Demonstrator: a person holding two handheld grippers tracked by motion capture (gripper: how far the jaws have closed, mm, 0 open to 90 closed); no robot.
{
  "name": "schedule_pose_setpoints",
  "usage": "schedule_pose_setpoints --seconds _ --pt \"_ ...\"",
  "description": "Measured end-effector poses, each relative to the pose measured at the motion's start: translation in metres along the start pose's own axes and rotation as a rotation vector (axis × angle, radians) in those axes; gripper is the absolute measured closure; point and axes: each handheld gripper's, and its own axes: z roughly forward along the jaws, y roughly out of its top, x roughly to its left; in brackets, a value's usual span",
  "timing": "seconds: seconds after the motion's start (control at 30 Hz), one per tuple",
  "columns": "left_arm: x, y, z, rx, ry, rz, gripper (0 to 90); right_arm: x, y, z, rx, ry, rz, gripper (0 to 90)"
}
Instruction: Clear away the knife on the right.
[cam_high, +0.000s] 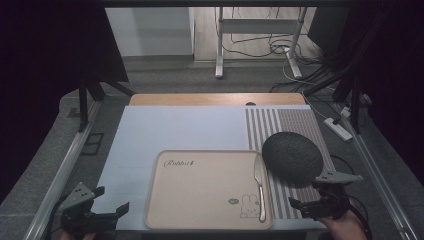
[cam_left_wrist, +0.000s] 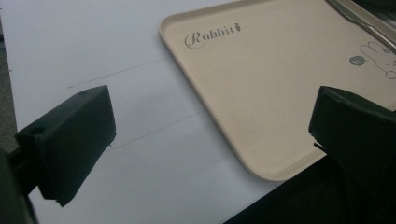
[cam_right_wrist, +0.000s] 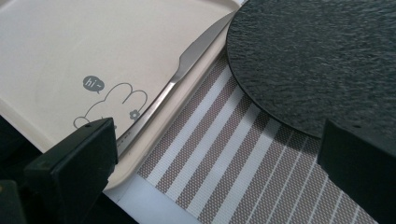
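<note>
Both grippers sit at the table's near edge with jaws spread wide, holding nothing: left gripper (cam_high: 102, 214) beside the beige tray (cam_high: 200, 200), right gripper (cam_high: 307, 206) near the butter knife (cam_high: 260, 187) lying along the tray's right rim, just beside the black plate (cam_high: 292, 156) on the striped placemat (cam_high: 300, 125).

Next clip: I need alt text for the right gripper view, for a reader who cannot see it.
A table knife lies along the edge of a beige rabbit-print tray, beside a black round plate on a striped placemat. The right gripper is open, its black fingers apart and holding nothing.
</note>
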Motion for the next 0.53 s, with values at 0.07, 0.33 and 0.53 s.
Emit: schedule_pose_setpoints --seconds 0.07,0.33,0.53 --pt "0.000 0.000 0.000 0.002 0.000 -0.001 0.9 0.000 -0.002 -0.004 -0.004 -0.002 0.007 0.0" --pt "0.000 -0.001 0.000 0.005 0.005 -0.008 1.1 0.002 -0.010 -0.016 -0.018 -0.020 0.021 0.0" --pt "0.000 0.000 0.000 0.005 0.006 -0.009 1.1 0.001 -0.011 -0.016 -0.003 -0.020 0.023 0.0"
